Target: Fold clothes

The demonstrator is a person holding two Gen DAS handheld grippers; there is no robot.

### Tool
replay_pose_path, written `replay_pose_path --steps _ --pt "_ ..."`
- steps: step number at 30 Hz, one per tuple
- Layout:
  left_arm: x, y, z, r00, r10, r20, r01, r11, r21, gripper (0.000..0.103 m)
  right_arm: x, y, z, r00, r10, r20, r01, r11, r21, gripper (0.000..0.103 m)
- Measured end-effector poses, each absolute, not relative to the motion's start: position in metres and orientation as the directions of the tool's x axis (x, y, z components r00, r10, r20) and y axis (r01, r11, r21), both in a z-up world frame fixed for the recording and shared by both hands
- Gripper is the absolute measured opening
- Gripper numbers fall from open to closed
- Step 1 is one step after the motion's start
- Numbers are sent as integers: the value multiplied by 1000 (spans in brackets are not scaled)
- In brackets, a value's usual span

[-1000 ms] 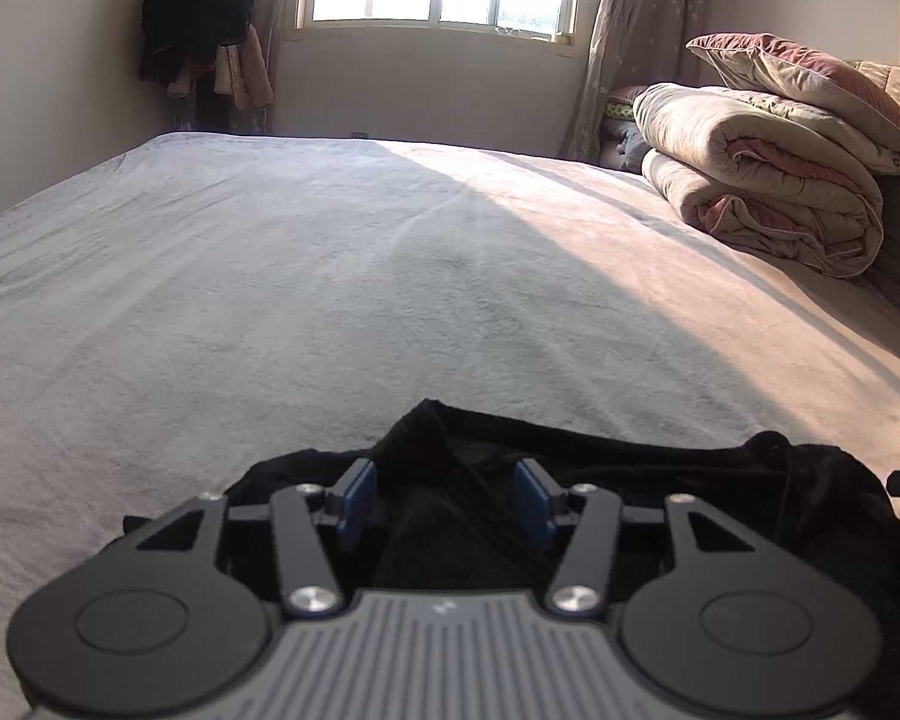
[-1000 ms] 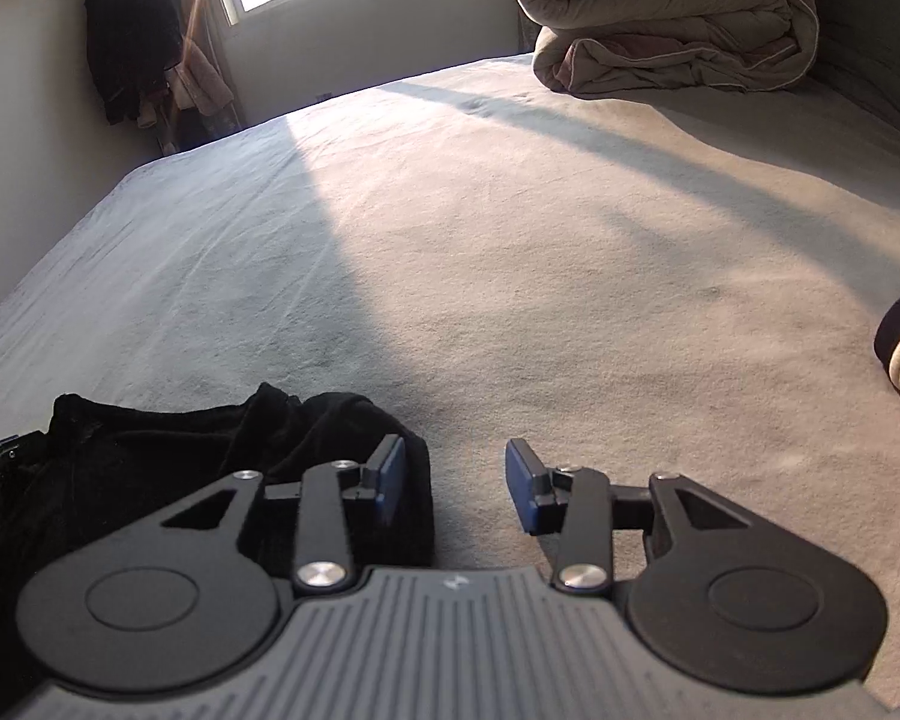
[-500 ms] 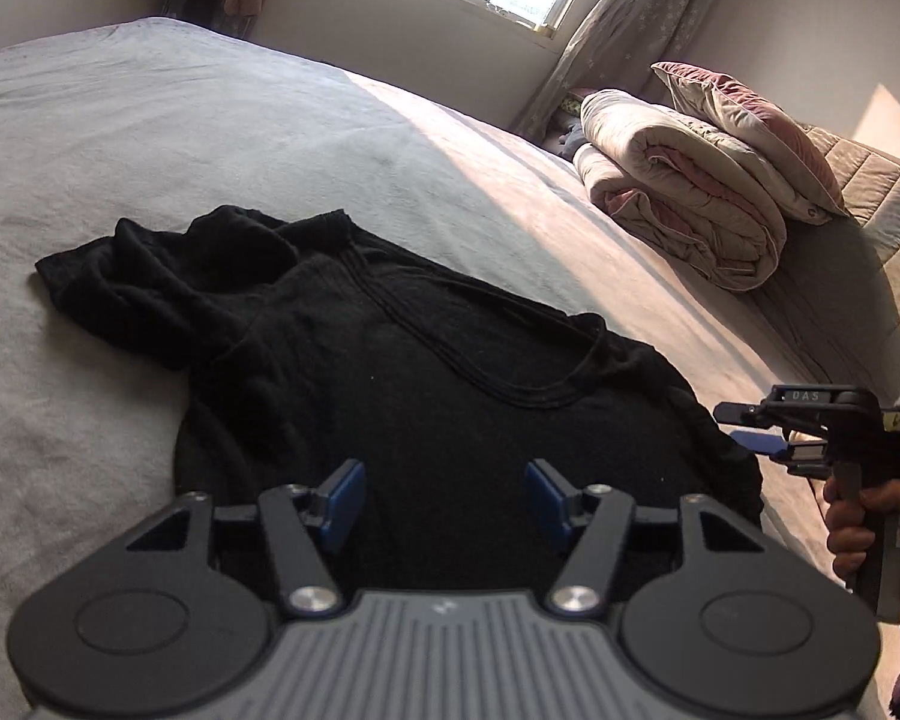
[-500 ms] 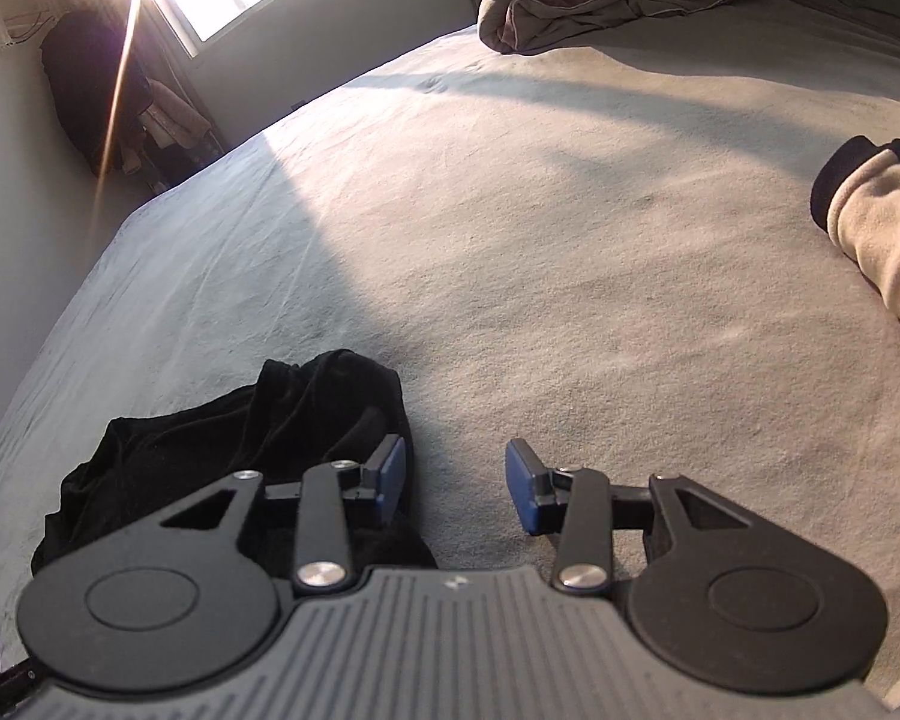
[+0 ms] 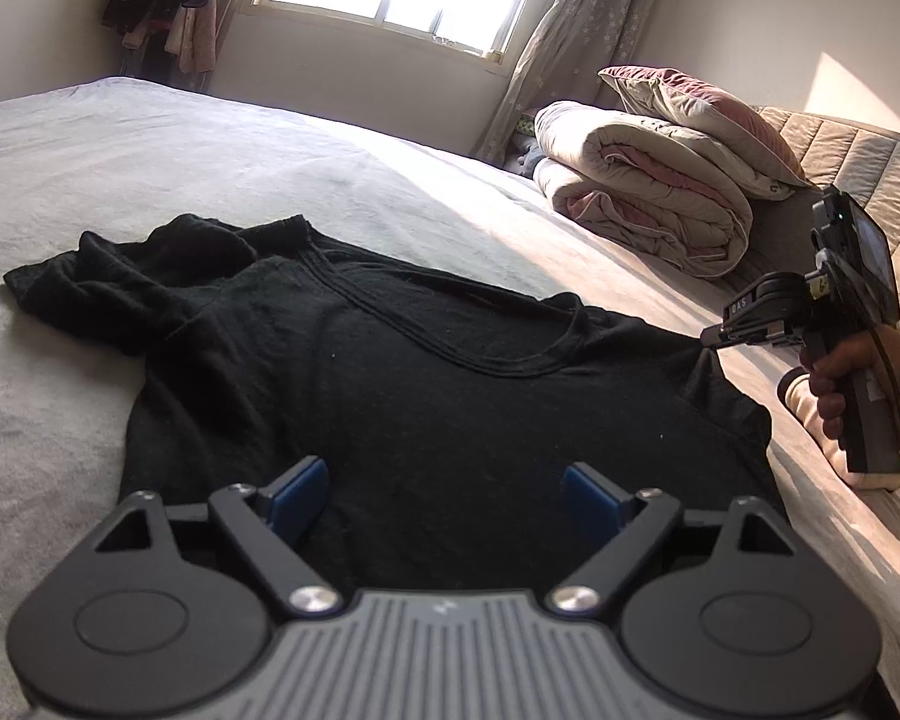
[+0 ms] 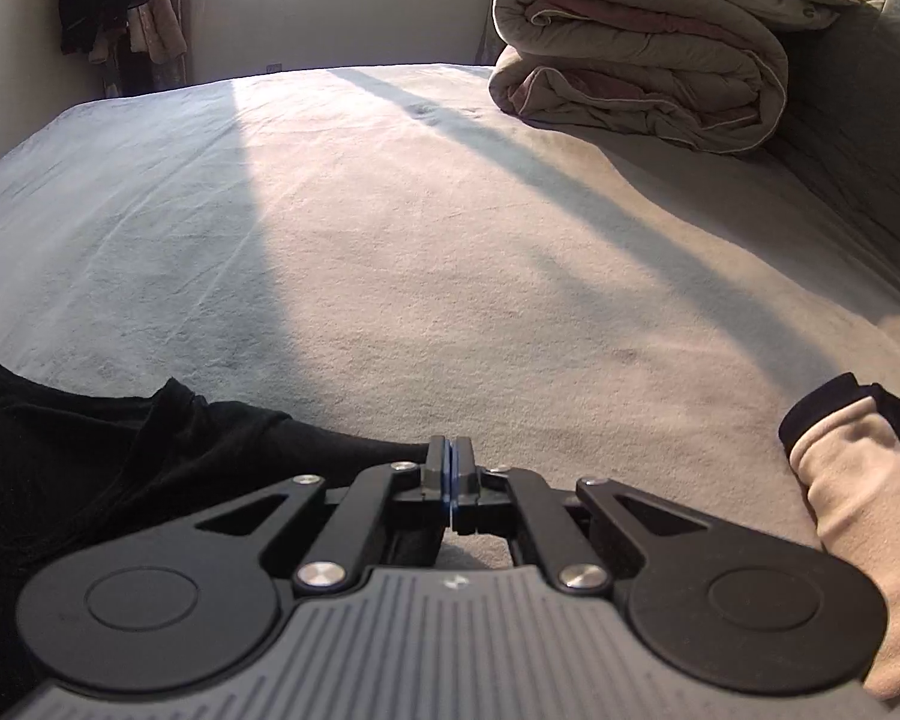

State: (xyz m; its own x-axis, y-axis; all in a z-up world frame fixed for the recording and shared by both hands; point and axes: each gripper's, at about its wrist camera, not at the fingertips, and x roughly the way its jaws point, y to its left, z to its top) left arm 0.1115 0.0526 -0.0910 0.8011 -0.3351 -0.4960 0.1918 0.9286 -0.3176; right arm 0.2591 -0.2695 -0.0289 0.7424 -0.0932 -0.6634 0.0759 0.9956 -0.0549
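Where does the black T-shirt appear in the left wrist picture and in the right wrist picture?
Left wrist view: the black T-shirt fills the middle, spread on the bed; its right shoulder is pinched by the right gripper.
Right wrist view: only part of it shows, at the lower left, reaching to the shut fingertips.
Shared landmark: the rolled duvet, far right in both.

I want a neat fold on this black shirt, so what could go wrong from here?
1. The right gripper is shut on only a small pinch at the black shirt's shoulder edge; a pull may slip it free.
2. The left gripper is opening over the shirt with nothing gripped, so a one-sided pull could drag the shirt across the bed.
3. The far sleeve lies bunched and could get folded in crooked.
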Motion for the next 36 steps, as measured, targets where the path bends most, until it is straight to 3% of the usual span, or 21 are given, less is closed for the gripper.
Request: replay_pose_path --steps 4,7,13,20,26,36 --pt "112 52 -92 799 -340 -497 197 928 -317 90 271 -263 -26 739 -104 -665 62 994 -86 0" --pt "111 53 -92 799 -342 -496 198 926 -320 90 270 -268 -28 706 -2 -708 41 998 38 1" --pt "110 56 -92 798 -356 -486 200 918 -344 91 243 -303 -25 679 35 -733 115 981 154 33" --pt "111 59 -93 798 -367 -479 200 910 -363 91 182 -351 -43 648 263 -714 267 801 537 46" --pt "110 64 -94 797 -383 -466 201 897 -395 91 146 -363 -71 670 382 -636 427 502 752 46" --pt "109 65 -94 798 -388 -461 201 892 -404 91 167 -351 -101 777 402 -484 455 174 873 46"
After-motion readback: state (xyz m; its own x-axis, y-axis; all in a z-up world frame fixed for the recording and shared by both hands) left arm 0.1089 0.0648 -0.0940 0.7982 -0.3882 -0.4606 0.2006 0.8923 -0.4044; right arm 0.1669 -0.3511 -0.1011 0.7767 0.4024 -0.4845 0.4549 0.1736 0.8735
